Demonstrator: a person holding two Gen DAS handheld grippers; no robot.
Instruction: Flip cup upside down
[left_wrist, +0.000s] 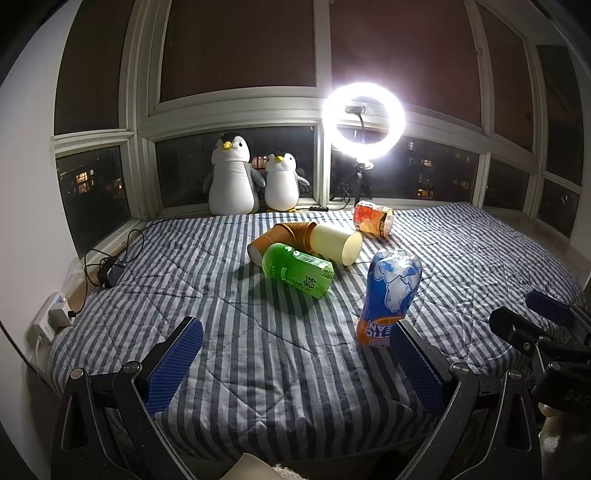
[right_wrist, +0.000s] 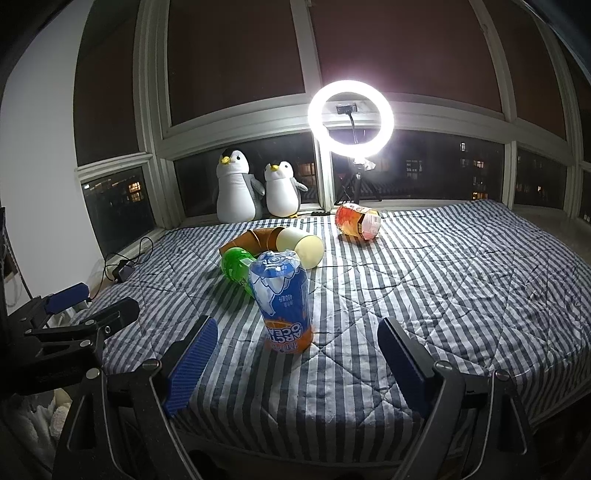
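Note:
A blue and orange cup (left_wrist: 389, 297) printed "ARCTIC OCEAN" stands upside down on the striped bed cover (left_wrist: 258, 350); it also shows in the right wrist view (right_wrist: 282, 302). My left gripper (left_wrist: 295, 363) is open and empty, with the cup just beyond its right finger. My right gripper (right_wrist: 297, 358) is open and empty, with the cup standing just ahead between its fingers, not touched. The right gripper also shows at the right edge of the left wrist view (left_wrist: 532, 317).
A green cup (left_wrist: 297, 269), a cream paper cup (left_wrist: 336, 243), brown paper cups (left_wrist: 280, 236) and an orange cup (left_wrist: 373, 218) lie on their sides farther back. Two plush penguins (left_wrist: 232, 175) and a lit ring light (left_wrist: 364, 120) stand at the window. Cables and a charger (left_wrist: 109, 273) lie at left.

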